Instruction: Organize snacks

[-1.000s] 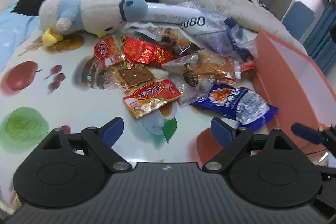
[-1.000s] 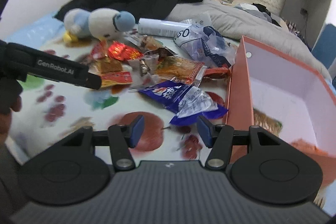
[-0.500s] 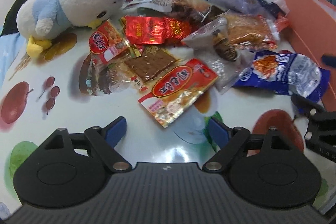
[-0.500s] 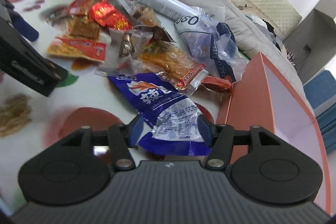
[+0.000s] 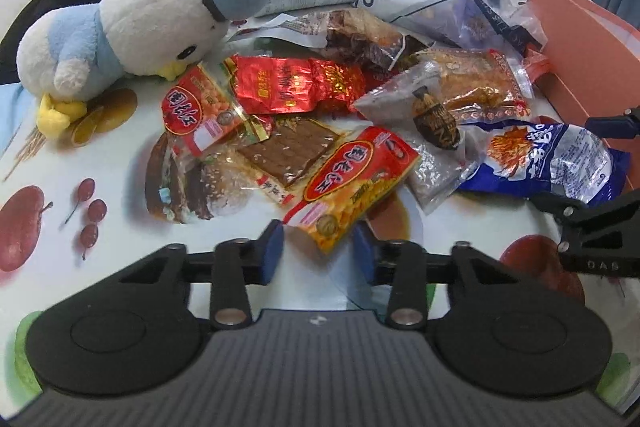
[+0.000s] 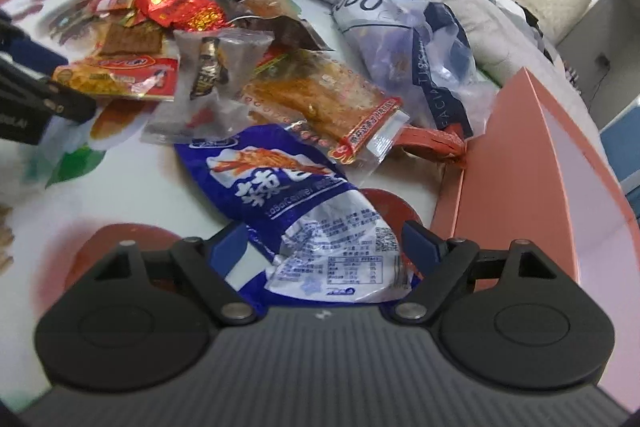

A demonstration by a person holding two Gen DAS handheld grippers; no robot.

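A: Snacks first, from the left wrist view: where's the red-and-yellow foil snack packet (image 5: 352,187)?

B: On the fruit-print tablecloth (image 5: 120,227), its near corner between the left gripper (image 5: 318,251) jaws, which are closing, pads not yet pressing. A brown wafer-like packet (image 5: 292,151) lies just behind, a white-and-blue plush bird (image 5: 140,31) further back.

A: And the right wrist view?

B: The blue-and-white crinkled snack bag (image 6: 312,211) lies between the right gripper (image 6: 320,247) jaws, wide and opening. An orange cardboard box (image 6: 520,167) stands just right; a clear packet of orange strips (image 6: 320,99) overlaps the bag's far end.
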